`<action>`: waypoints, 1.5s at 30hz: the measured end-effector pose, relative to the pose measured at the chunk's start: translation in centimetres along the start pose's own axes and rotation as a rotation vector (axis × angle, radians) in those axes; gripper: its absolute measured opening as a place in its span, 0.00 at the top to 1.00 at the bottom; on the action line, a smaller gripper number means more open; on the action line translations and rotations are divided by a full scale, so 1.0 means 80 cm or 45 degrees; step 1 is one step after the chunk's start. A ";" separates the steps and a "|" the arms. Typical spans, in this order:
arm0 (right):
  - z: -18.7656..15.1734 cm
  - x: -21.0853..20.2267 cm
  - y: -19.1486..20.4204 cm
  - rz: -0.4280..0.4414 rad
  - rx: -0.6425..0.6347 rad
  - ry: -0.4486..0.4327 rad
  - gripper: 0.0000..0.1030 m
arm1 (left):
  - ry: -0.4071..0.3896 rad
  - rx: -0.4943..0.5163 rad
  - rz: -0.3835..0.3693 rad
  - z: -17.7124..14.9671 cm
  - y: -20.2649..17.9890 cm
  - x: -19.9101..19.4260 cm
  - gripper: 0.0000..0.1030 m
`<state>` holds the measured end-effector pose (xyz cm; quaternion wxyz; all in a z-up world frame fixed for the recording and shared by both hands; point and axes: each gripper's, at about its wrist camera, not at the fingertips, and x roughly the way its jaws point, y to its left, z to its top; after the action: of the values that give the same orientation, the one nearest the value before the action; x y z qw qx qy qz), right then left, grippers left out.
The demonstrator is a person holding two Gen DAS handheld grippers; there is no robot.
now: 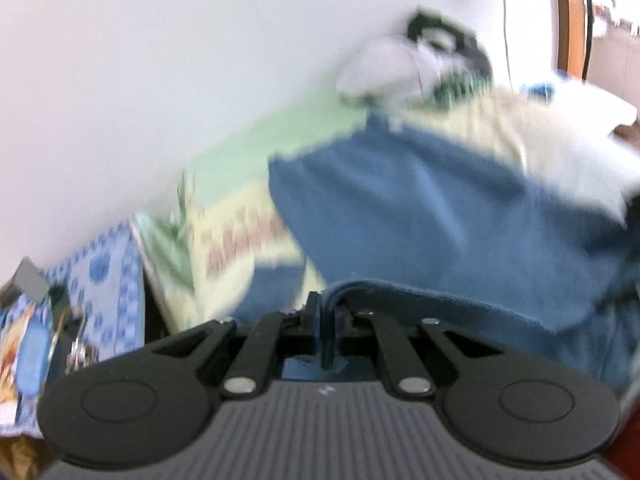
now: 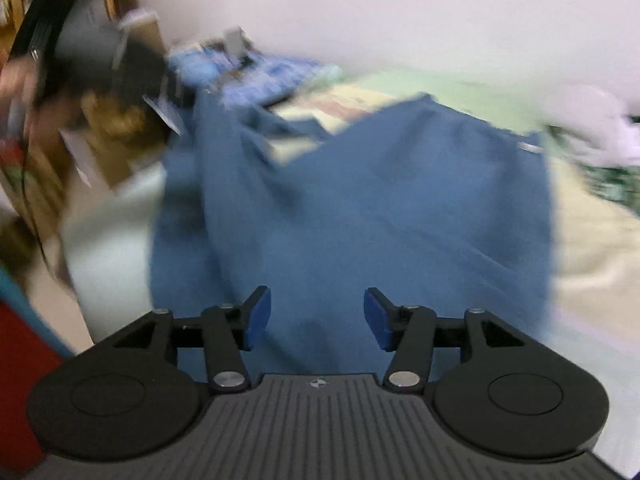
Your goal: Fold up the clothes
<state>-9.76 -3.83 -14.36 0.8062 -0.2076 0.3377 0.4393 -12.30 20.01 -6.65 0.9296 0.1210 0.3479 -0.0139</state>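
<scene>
A large blue woven cloth garment [image 2: 360, 208] is spread over the pale patterned bed [image 2: 592, 240]. Its edge is clamped in the left gripper [image 1: 326, 312]; the right gripper [image 2: 316, 314] is held apart above it. One-sided pulling could bunch the fabric.

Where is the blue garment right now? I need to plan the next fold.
The blue garment lies spread on the bed ahead of the open right claw; in the left view its near edge is pinched by the left claw.

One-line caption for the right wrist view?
Right hand-held gripper open over blue garment spread on the bed.
</scene>
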 end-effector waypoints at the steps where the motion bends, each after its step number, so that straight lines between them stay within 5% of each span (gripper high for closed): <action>1: -0.012 -0.008 -0.001 -0.035 -0.042 0.037 0.44 | -0.027 -0.017 -0.014 0.015 0.002 0.001 0.94; 4: -0.045 -0.021 0.000 -0.160 -0.193 0.118 0.44 | -0.081 -0.067 -0.047 0.059 0.006 0.003 0.94; 8: -0.071 -0.024 -0.006 -0.330 -0.289 0.067 0.44 | -0.131 -0.065 0.003 0.109 0.002 0.002 0.94; 12: -0.081 -0.017 -0.020 -0.367 -0.300 0.002 0.58 | -0.144 -0.074 0.040 0.144 -0.007 0.006 0.94; 16: -0.074 -0.014 -0.051 -0.258 -0.168 -0.031 0.95 | -0.135 -0.106 0.101 0.160 -0.011 0.003 0.94; 24: -0.057 -0.027 -0.110 0.256 0.124 -0.010 0.95 | -0.086 -0.207 0.255 0.171 -0.005 -0.008 0.94; 30: -0.074 -0.006 -0.141 0.353 0.289 0.047 0.95 | 0.014 -0.159 0.282 0.183 -0.028 0.046 0.94; 36: -0.083 0.001 -0.176 0.521 0.517 0.093 0.97 | 0.068 -0.024 0.283 0.234 -0.061 0.152 0.94; 45: -0.096 -0.001 -0.190 0.582 0.722 0.080 0.97 | 0.217 0.213 0.268 0.276 -0.121 0.317 0.93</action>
<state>0.35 -16.78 -19.03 0.7019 0.0915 0.5083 0.4905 20.06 6.94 -9.12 0.8797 0.2346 0.4086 0.0648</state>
